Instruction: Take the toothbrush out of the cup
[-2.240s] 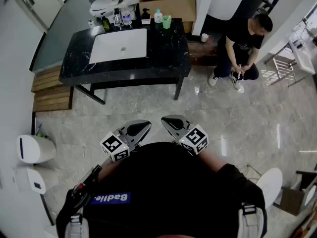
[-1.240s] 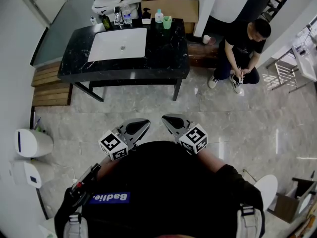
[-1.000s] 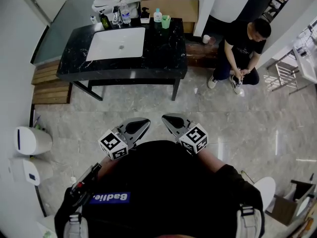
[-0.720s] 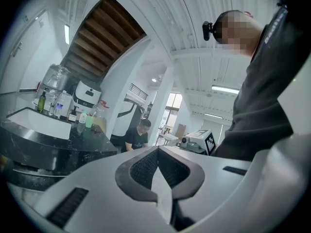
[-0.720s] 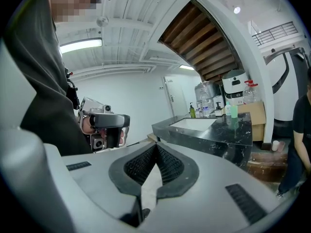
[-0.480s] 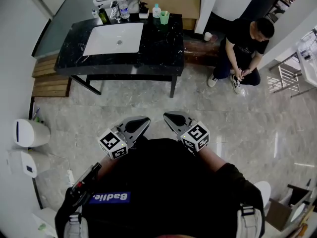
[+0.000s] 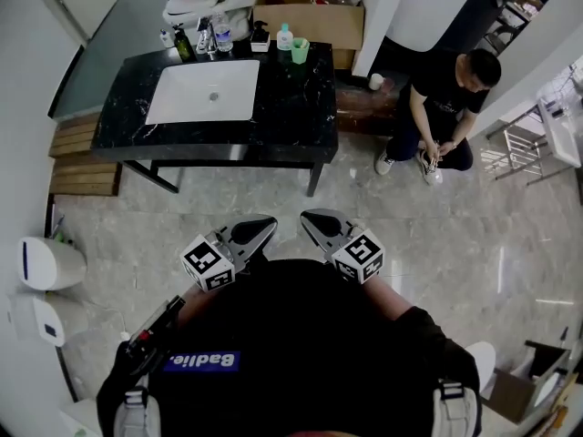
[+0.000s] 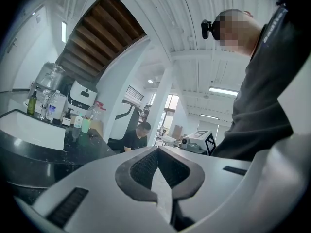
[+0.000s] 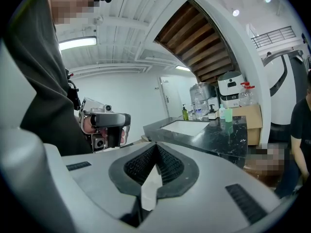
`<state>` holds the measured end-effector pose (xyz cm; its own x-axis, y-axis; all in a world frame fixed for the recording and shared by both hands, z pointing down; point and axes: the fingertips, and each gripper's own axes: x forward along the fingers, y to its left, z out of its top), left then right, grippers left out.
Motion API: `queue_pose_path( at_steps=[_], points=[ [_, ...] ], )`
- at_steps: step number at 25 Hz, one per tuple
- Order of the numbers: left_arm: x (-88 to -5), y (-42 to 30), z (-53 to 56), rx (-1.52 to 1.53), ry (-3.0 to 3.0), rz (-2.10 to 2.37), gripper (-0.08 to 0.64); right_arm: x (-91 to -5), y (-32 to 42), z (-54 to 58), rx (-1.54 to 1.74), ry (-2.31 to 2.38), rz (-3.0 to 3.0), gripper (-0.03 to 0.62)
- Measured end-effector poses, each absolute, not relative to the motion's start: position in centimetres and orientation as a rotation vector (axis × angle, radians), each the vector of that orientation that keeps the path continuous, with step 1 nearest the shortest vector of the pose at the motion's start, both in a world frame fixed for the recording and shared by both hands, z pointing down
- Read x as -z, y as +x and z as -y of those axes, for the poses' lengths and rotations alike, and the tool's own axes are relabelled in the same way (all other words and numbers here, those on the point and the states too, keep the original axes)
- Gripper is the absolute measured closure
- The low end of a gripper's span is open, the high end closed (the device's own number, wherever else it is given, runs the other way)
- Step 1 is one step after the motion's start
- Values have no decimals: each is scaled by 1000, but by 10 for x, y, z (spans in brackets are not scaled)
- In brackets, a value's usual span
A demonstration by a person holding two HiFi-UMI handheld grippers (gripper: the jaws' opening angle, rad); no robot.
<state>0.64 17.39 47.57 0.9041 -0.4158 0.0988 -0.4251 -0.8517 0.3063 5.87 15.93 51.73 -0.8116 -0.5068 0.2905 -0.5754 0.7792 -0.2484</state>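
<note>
Claws both pressed together with nothing between them: left gripper (image 7: 266, 223) and right gripper (image 7: 307, 218), side by side, near the chest. Far off, well apart, green cup (image 7: 300, 51) on the black counter's (image 7: 291, 107) far edge, right of the white sink (image 7: 205, 91); toothbrush too small to make out. Right of the counter, a seated person (image 7: 437, 107).

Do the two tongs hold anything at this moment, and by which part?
Nothing is held: the left tongs and the right tongs are both shut and empty.
</note>
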Motion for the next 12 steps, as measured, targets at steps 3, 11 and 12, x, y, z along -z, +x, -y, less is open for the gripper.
queue_pose_path(
  at_steps=[3, 11, 12],
  points=[
    [-476, -6, -142, -55, 2758, 581, 549, -520, 48, -129, -494, 886, 2747, 580],
    [-477, -53, -44, -51, 2757, 517, 549, -517, 12, -32, -514, 1007, 2700, 580],
    [-478, -57, -34, -52, 2757, 502, 549, -514, 8, -22, -513, 1020, 2695, 580]
  ],
)
